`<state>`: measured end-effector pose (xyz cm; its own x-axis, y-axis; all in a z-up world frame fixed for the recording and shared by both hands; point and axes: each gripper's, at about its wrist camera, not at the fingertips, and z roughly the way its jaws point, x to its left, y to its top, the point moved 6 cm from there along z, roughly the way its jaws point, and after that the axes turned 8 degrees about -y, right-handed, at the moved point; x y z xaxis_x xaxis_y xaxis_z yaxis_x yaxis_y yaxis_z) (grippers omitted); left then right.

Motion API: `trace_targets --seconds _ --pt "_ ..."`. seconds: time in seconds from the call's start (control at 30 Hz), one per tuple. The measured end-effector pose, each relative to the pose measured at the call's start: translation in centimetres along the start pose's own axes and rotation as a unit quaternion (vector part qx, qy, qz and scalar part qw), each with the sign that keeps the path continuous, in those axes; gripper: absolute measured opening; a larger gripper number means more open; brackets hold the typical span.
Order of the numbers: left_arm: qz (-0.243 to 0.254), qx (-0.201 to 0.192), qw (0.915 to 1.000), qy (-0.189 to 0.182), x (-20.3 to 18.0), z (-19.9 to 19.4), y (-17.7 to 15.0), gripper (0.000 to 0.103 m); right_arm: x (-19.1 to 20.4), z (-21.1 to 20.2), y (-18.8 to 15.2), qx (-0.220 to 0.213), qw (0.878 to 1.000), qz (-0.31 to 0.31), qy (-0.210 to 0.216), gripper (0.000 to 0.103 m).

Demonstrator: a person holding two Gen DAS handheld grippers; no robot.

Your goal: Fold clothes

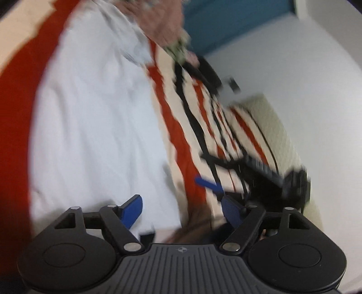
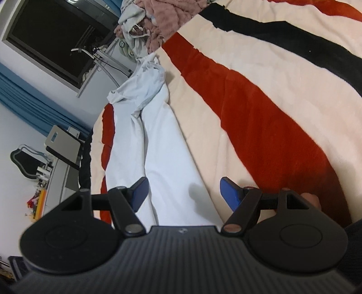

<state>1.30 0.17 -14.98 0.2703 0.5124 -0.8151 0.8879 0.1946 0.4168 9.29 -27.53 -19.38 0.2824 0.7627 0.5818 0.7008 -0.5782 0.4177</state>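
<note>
A pair of white trousers (image 2: pixel 158 144) lies stretched out on a blanket (image 2: pixel 260 74) striped in red, cream and black. My right gripper (image 2: pixel 185 194) is open, low over the near end of one trouser leg, with the cloth lying between its blue fingers. The left wrist view is motion-blurred. There my left gripper (image 1: pixel 182 210) is open above the edge of the white trousers (image 1: pixel 97 126), holding nothing. One blue finger (image 1: pixel 208 183) of the right gripper and its black body show to the right of it.
A heap of other clothes, a pink fluffy piece (image 2: pixel 163 20) among them, lies at the far end of the bed. Beyond the bed's left edge are a dark window (image 2: pixel 56 36), blue curtains (image 2: pixel 34 101) and a cluttered desk (image 2: pixel 61 171).
</note>
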Motion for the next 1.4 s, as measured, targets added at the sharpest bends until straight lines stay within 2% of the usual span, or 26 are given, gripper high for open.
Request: trace_targets --seconds 0.13,0.27,0.4,0.43,0.53,0.6,0.63,0.7,0.73,0.8,0.9,0.97,1.03,1.07,1.2,1.3,1.37,1.4 --pt "-0.049 -0.034 0.997 0.05 2.0 -1.5 0.5 0.083 -0.2 1.9 -0.5 0.053 0.999 0.008 0.001 0.072" --pt "-0.098 -0.068 0.9879 0.099 4.0 -3.0 1.0 0.082 -0.5 4.0 -1.1 0.099 0.995 0.012 -0.028 0.072" --pt "-0.147 -0.101 0.9728 0.148 5.9 -4.6 1.3 0.079 -0.3 5.0 -1.8 0.11 0.992 -0.011 -0.056 0.07" --pt "-0.153 -0.108 0.97 0.156 6.1 -5.0 1.3 0.081 -0.1 5.0 -2.0 0.112 0.992 -0.018 -0.058 0.071" --pt "-0.153 -0.122 0.9663 0.167 5.8 -5.7 0.9 0.082 0.2 4.7 -2.7 0.118 0.991 -0.025 -0.049 0.071" --pt "-0.154 -0.128 0.9642 0.174 5.7 -6.2 0.7 0.082 0.4 4.5 -3.1 0.121 0.991 -0.027 -0.043 0.066" --pt "-0.157 -0.123 0.9641 0.175 5.9 -6.3 0.7 0.082 0.5 4.4 -3.2 0.121 0.991 -0.029 -0.041 0.065" --pt "-0.172 -0.108 0.9641 0.171 6.4 -5.7 0.6 0.082 0.4 4.0 -3.2 0.1 0.994 -0.019 -0.05 0.045" --pt "-0.181 -0.102 0.9639 0.167 6.9 -5.6 0.6 0.081 0.2 3.8 -3.1 0.085 0.995 -0.011 -0.057 0.044" --pt "-0.195 -0.098 0.9635 0.155 7.5 -5.5 0.5 0.081 0.3 3.7 -3.3 0.07 0.996 -0.004 -0.061 0.044" --pt "-0.193 -0.085 0.966 0.15 7.5 -5.0 0.3 0.076 0.6 4.3 -3.9 0.089 0.994 -0.01 -0.059 0.044" --pt "-0.182 -0.066 0.9697 0.149 7.0 -4.3 0.1 0.068 0.5 4.3 -4.1 0.102 0.993 -0.012 -0.052 0.044" --pt "-0.165 -0.049 0.9736 0.149 6.5 -3.6 -0.3 0.053 0.6 4.2 -4.4 0.111 0.993 -0.016 -0.043 0.044" --pt "-0.16 -0.045 0.9749 0.149 6.2 -3.4 -0.3 0.05 0.9 4.1 -4.8 0.117 0.992 -0.019 -0.037 0.044" --pt "-0.155 -0.039 0.9745 0.157 5.8 -2.8 -0.5 0.048 1.6 3.8 -6.1 0.138 0.99 -0.033 -0.018 0.043" --pt "-0.161 -0.037 0.9722 0.165 6.0 -2.6 -0.6 0.048 1.7 4.0 -6.4 0.13 0.99 -0.04 -0.043 0.042" --pt "-0.155 -0.035 0.9725 0.17 6.1 -2.9 -0.9 0.048 1.8 4.1 -6.4 0.129 0.99 -0.038 -0.043 0.044" --pt "-0.15 -0.034 0.9727 0.174 6.1 -2.9 -1.0 0.046 1.9 4.1 -6.4 0.129 0.99 -0.04 -0.042 0.035"
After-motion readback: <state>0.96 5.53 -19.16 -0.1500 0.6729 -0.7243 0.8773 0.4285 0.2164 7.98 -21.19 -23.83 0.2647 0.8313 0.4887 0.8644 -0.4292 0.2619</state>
